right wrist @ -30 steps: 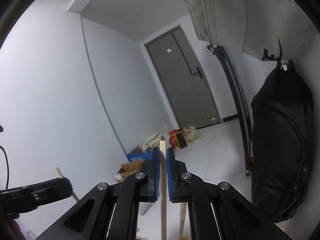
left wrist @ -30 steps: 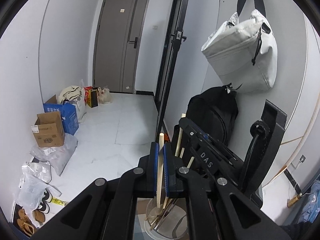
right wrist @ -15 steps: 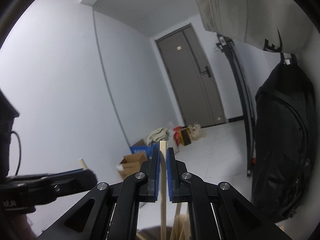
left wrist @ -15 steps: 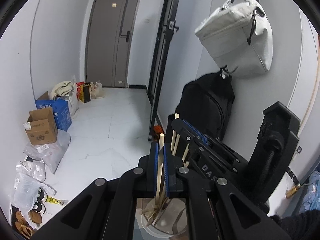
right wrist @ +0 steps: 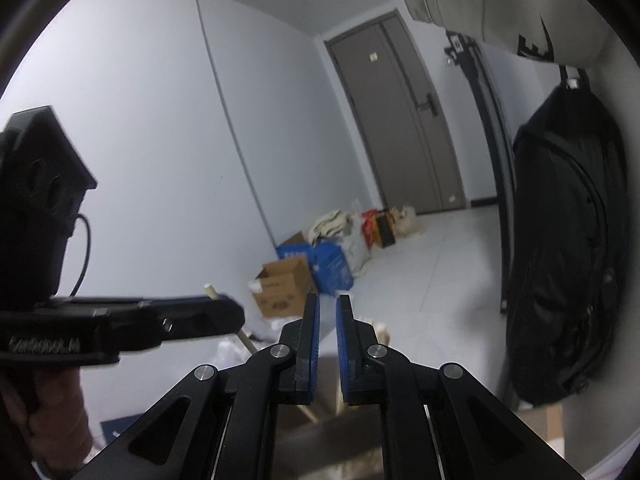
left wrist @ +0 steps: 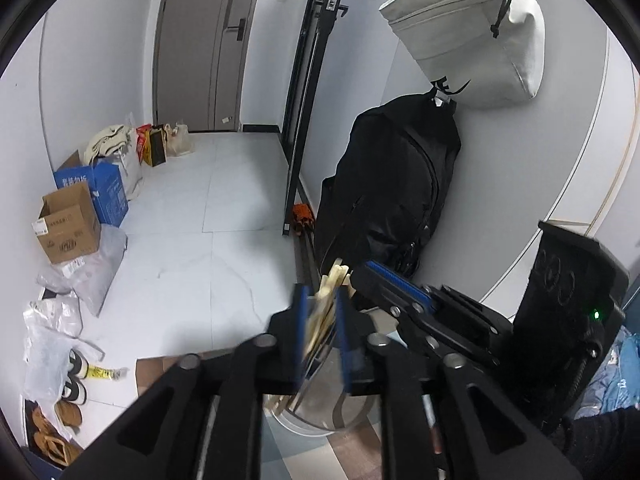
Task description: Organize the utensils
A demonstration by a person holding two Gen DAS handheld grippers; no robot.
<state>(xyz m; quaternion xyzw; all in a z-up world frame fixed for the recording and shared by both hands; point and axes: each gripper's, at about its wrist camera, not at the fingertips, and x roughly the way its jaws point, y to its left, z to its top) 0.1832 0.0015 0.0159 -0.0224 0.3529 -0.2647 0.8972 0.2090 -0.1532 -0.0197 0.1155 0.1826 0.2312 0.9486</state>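
Seen from the left wrist, my left gripper (left wrist: 321,294) hangs over a clear cup (left wrist: 320,412) that holds several wooden chopsticks (left wrist: 334,276). Its jaws are opening: the blue pads stand apart, and a blurred chopstick sits loose between them. My right gripper (left wrist: 372,280) reaches in from the right, close beside the cup. In the right wrist view my right gripper (right wrist: 324,308) is also opening, with nothing between its pads. Stick ends show below it. The left gripper (right wrist: 236,316) comes in from the left, and a chopstick (right wrist: 209,290) pokes above its finger.
A black backpack (left wrist: 392,184) and a grey bag (left wrist: 472,36) hang on the right wall. Cardboard boxes (left wrist: 70,224), plastic bags and shoes line the left wall. A grey door (left wrist: 200,40) stands at the far end, with white floor tiles (left wrist: 224,208) leading to it.
Both grippers have sunk toward the cup and their jaws have parted. The chopstick has left the right gripper's pads. The left one's chopstick now sits loose and lower.
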